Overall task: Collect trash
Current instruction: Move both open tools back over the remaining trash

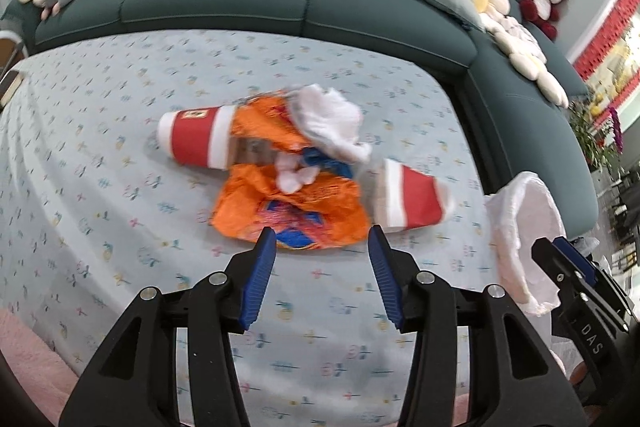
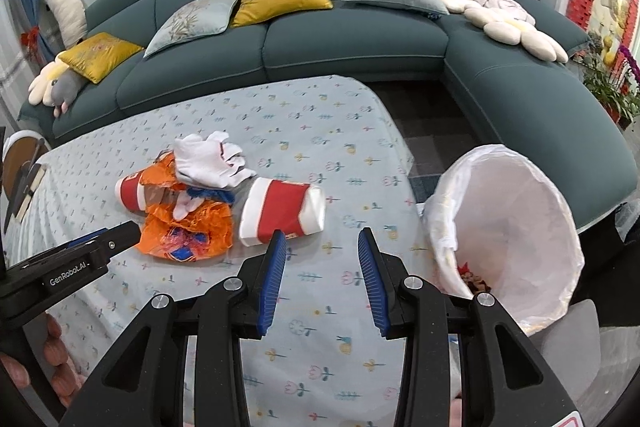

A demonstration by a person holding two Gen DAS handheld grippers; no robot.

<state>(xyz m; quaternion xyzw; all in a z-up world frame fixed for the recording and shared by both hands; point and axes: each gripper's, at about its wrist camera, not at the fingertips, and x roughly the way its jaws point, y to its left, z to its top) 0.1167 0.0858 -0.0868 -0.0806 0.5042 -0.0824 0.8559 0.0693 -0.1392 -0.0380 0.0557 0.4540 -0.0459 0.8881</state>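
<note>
Room: teal sectional sofa [image 2: 352,39] behind, strewn with yellow and grey cushions.
Worktop: pale blue flower-print cloth [image 2: 320,311].
Trash: crumpled orange plastic wrapper [image 1: 288,203], white tissue wad [image 1: 332,123], two red-and-white paper cups [image 2: 280,213] lying tipped, all heaped mid-cloth.
Bin: white-lined basket [image 2: 516,227], right of worktop.
Left claw [image 1: 322,241]: apart, empty, just short of wrapper.
Right claw [image 2: 322,243]: apart, empty, beside nearer cup.

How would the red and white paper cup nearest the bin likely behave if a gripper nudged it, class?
The red and white paper cup lies on its side, so it would probably roll. It looks like thin paper, so likely light and easily crushed.
</note>
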